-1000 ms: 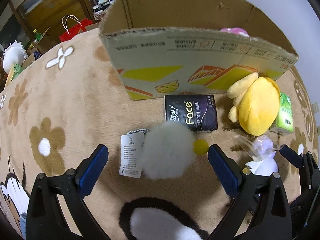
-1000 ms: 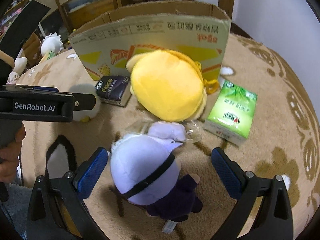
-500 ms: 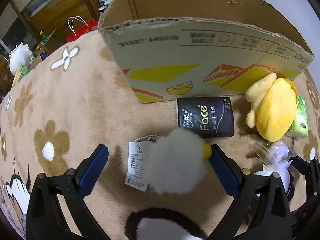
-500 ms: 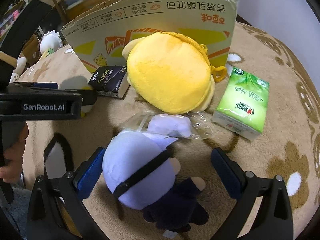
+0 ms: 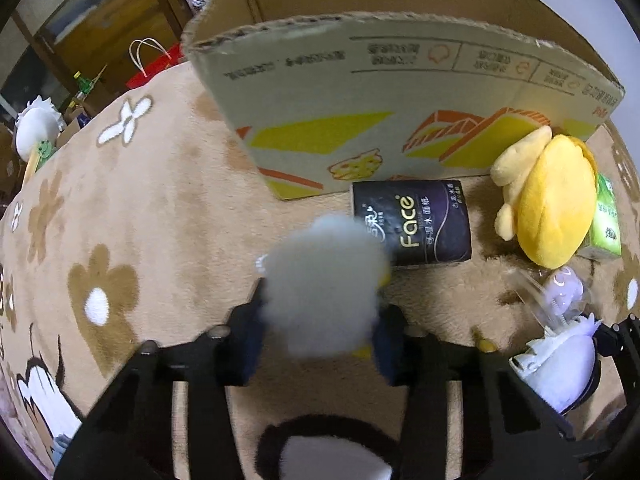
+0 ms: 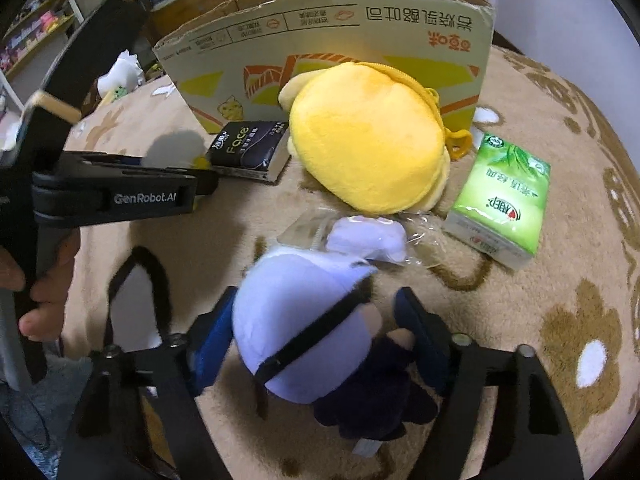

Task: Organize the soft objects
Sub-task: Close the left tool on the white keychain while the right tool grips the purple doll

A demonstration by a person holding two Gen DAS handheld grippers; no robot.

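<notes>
White fluff is filling my left view: the left gripper (image 5: 320,344) is pinching the white pom-pom plush (image 5: 324,292) just above the blanket; I should lift straight, squeezing gently. Right view: the right gripper (image 6: 316,336) is closing around the lavender doll (image 6: 304,332). I cannot see inside the cardboard box (image 6: 340,52).

Beige flower-patterned blanket (image 5: 132,208) covers whole surface. Red bag (image 5: 150,68) with pale handles at 11 o'clock in left wrist view, past blanket edge. White toy (image 5: 36,128) at 9–10 o'clock, off blanket; same toy (image 6: 120,76) at 10 o'clock in right wrist view. Wooden cabinet (image 5: 100,28) behind at 11 o'clock. Shelves (image 6: 36,28) with small colored items at 10 o'clock, too blurred to identify.
</notes>
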